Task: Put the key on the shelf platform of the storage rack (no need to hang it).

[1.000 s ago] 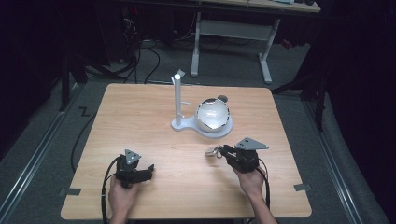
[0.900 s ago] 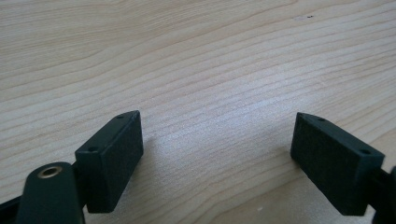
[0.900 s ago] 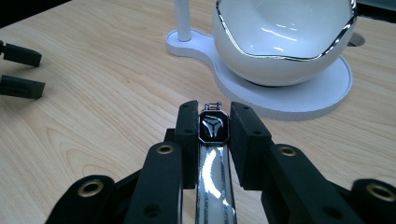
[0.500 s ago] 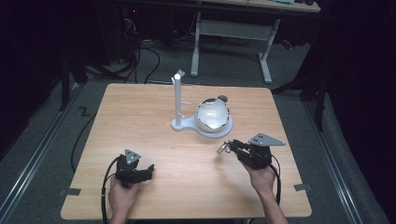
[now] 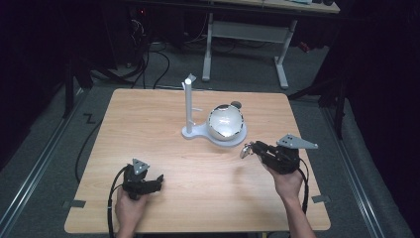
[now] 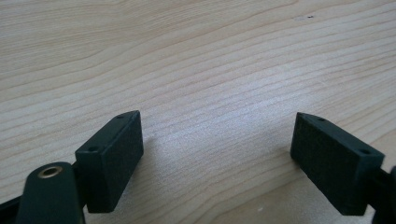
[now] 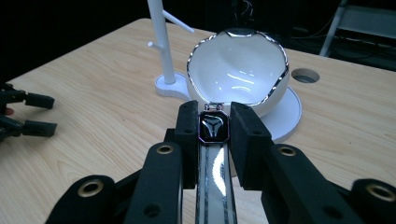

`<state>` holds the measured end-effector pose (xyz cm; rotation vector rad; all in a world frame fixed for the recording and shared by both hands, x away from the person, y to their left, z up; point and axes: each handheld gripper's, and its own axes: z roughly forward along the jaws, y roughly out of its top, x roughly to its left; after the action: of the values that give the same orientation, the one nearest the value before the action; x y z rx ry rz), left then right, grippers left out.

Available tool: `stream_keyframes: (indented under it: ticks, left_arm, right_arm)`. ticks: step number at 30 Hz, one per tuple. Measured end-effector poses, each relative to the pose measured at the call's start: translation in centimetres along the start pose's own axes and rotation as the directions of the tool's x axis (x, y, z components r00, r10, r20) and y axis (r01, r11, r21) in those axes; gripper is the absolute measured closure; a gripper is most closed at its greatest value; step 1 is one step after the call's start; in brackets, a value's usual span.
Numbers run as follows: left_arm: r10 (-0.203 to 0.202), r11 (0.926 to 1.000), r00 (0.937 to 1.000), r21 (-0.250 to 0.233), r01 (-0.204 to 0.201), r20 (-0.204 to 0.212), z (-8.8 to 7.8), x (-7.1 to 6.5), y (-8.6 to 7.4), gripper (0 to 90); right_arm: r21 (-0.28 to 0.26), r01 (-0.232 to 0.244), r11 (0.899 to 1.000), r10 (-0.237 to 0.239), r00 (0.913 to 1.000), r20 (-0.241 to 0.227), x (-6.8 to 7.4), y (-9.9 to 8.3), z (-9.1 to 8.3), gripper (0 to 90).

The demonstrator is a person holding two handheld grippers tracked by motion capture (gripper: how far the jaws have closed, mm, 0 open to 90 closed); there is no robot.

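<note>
Wooden table [image 5: 163, 124]; dark-faced, shiny-strapped watch [image 7: 214, 128].

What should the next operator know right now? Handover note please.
Right gripper: shut on the watch, held just above the table near the white bowl.
Left gripper: open, holding nothing, low over bare tabletop.
Bowl sits on the white stand's base, beside its post.
Done: watch grasped.
Left: probably placing the watch in the bowl or on the stand; destination unconfirmed.
</note>
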<state>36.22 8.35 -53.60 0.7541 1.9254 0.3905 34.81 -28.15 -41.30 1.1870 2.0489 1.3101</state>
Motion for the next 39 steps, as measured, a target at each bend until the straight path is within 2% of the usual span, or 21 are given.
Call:
stream_keyframes:
  ticks: [8,10,14,20,24,29,31,36,39]
  left_arm:
    - [-0.001,1.0000,1.0000,0.000,0.001,-0.001,0.0,0.0,0.0,17.4]
    - [-0.001,1.0000,1.0000,0.000,0.001,-0.001,0.0,0.0,0.0,17.4]
    - [-0.001,1.0000,1.0000,0.001,0.001,0.000,0.0,0.0,0.0,17.4]
    - [0.000,1.0000,1.0000,0.002,0.000,0.001,0.0,0.0,0.0,17.4]
    - [0.000,1.0000,1.0000,0.003,0.000,0.002,0.0,0.0,0.0,17.3]
    - [0.001,1.0000,1.0000,0.001,-0.001,0.000,0.0,0.0,0.0,17.3]
    - [0.006,1.0000,1.0000,0.003,-0.006,0.002,0.0,0.0,0.0,17.3]
    - [0.005,1.0000,1.0000,0.003,-0.005,0.002,0.0,0.0,0.0,17.3]
    - [0.004,1.0000,1.0000,0.003,-0.004,0.002,0.0,0.0,0.0,17.3]
  right_arm:
    - [0.004,0.003,1.000,-0.003,0.9999,-0.014,-0.8,2.1,0.3,74.7]
    - [0.018,0.018,1.000,-0.018,0.9996,-0.020,-0.8,2.9,0.9,74.7]
    - [0.011,0.023,1.000,-0.022,0.9991,-0.035,-0.8,3.8,1.4,74.6]
    - [-0.013,-0.007,1.000,0.007,0.9981,-0.061,-0.8,5.8,2.8,74.6]
    - [-0.005,0.002,1.000,-0.003,0.9980,-0.064,-0.4,6.8,4.0,74.6]
    - [0.006,0.003,1.000,-0.003,0.9979,-0.065,-0.4,7.4,5.4,74.6]
    - [0.021,0.010,1.000,-0.009,0.9982,-0.059,-0.6,7.7,6.5,74.6]
    - [0.033,-0.024,0.999,0.026,0.9976,-0.064,-1.4,7.7,7.9,74.6]
    - [0.050,-0.020,0.999,0.023,0.9979,-0.060,-1.6,7.5,8.4,74.6]
